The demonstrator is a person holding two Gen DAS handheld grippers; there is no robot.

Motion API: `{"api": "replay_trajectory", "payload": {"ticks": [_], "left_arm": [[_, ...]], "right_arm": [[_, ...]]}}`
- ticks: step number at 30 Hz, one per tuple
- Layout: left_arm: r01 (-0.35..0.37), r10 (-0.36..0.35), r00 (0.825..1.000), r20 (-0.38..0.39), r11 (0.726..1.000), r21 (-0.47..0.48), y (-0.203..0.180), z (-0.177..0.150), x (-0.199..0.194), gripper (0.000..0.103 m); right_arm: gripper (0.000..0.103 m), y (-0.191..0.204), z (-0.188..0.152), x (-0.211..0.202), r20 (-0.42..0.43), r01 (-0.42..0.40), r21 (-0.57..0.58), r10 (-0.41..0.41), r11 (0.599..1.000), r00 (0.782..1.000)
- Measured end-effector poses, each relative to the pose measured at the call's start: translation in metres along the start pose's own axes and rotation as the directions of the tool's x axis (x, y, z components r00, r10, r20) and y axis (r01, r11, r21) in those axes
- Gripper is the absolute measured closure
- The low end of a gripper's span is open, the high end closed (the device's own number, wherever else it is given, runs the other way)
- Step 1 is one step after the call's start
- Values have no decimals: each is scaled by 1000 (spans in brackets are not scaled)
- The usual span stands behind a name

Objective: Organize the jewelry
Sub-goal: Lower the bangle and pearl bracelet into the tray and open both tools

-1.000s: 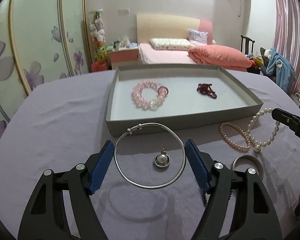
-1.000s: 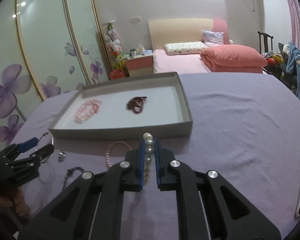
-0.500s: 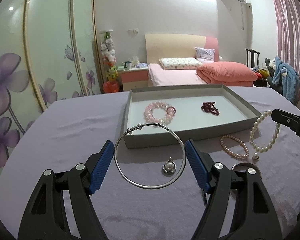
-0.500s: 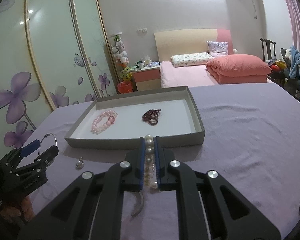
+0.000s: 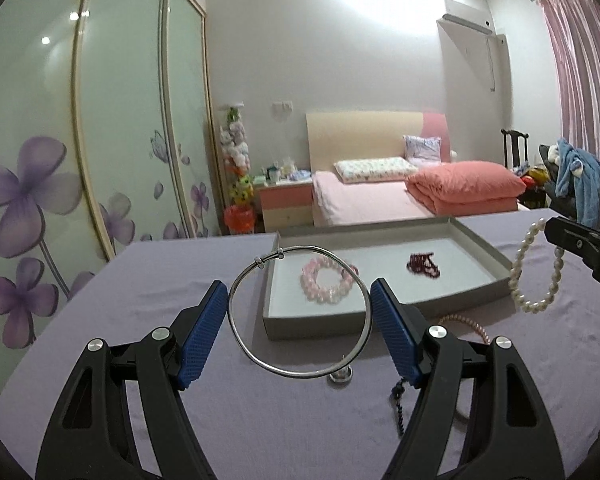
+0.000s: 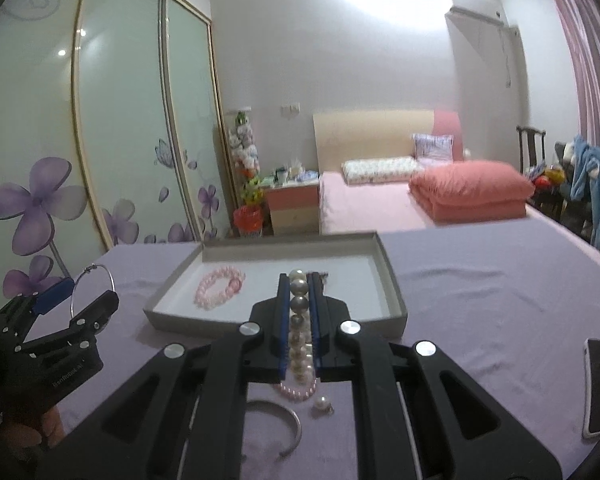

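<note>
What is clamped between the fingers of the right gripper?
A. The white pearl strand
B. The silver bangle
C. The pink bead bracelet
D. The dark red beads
A: the white pearl strand runs between the shut fingers of the right gripper; its loop hangs from them in the left wrist view.

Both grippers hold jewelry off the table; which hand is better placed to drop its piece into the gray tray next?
Left, marginally. The silver hoop in the left gripper already overlaps the gray tray near corner. The right gripper holds its pearl strand beside the tray's right wall.
</note>
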State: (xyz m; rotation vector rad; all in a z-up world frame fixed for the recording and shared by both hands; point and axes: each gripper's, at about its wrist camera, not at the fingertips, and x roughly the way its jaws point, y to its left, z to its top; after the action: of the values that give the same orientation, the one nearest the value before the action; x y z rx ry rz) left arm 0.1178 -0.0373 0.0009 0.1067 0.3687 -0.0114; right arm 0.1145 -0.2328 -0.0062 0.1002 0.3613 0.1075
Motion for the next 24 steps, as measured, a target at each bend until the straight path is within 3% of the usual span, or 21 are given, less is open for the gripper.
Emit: {"api": "replay_trajectory", "payload": {"ticks": [13, 24], "left_arm": [[-4, 6, 997, 78, 1000, -24, -4, 27, 6, 30], [-16, 20, 996, 85, 998, -53, -8, 43, 38, 30]], "right_arm": [[93, 15, 32, -4, 154, 29, -40, -23, 999, 988], [93, 12, 55, 34, 179, 45, -24, -40, 999, 983]]}}
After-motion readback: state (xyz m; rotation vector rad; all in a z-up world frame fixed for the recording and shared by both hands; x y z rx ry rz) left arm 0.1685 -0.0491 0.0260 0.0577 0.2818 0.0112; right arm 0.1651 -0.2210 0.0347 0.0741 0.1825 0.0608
